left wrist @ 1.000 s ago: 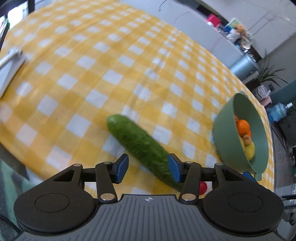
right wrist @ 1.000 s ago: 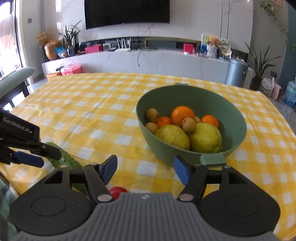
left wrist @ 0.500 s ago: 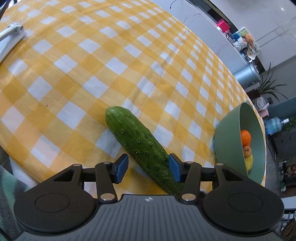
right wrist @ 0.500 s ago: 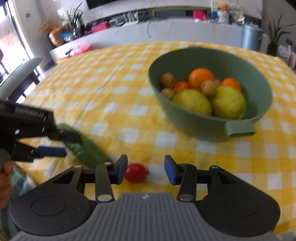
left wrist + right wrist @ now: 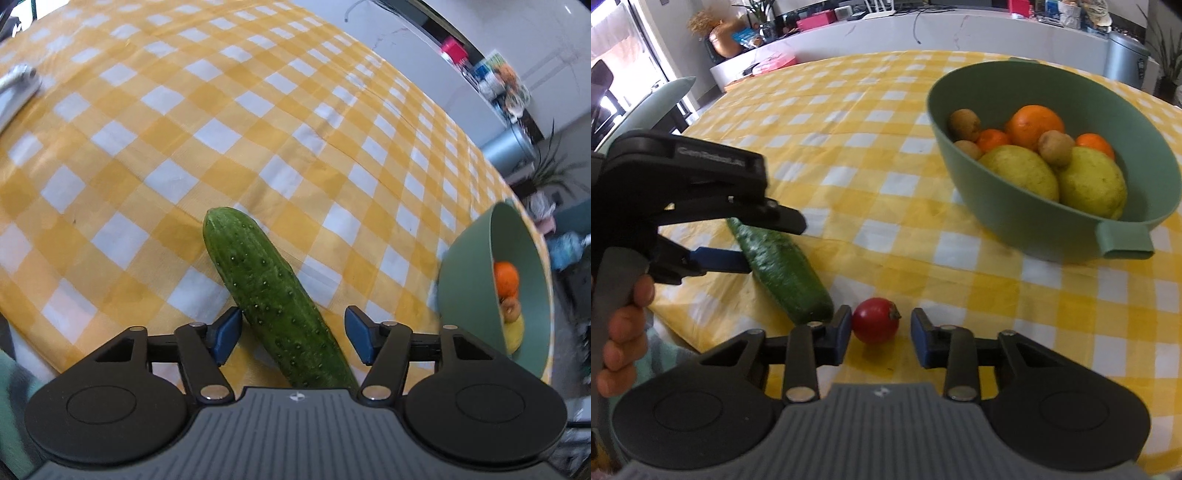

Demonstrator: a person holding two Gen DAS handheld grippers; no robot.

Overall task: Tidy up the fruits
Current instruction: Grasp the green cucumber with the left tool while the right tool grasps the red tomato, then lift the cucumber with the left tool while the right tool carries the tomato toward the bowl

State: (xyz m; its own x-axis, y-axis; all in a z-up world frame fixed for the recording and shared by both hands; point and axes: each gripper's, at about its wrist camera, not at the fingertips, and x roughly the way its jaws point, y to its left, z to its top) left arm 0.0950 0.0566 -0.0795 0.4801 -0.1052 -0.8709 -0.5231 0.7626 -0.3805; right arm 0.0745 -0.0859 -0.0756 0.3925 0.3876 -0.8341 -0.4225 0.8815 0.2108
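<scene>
A green cucumber (image 5: 269, 295) lies on the yellow checked tablecloth (image 5: 221, 129), between the fingers of my left gripper (image 5: 293, 336). Those jaws are opening: the left pad is close to the cucumber and the right pad stands clear of it. In the right wrist view a small red tomato (image 5: 876, 320) sits between the fingers of my right gripper (image 5: 881, 334). These jaws are closing, with a gap left at the right pad. The cucumber (image 5: 783, 269) and the left gripper (image 5: 772, 245) show at the left there. Behind stands a green bowl (image 5: 1034, 221) holding oranges, lemons and small brown fruits.
The table's near edge runs just under both grippers. A white object (image 5: 14, 92) lies at the far left of the cloth. A person's hand (image 5: 624, 325) holds the left gripper's handle. A green chair (image 5: 665, 99) and a white counter (image 5: 960, 33) stand beyond the table.
The right gripper tipped down toward the tomato and its fingers narrowed around it. The left gripper slid further over the cucumber and its fingers spread wider.
</scene>
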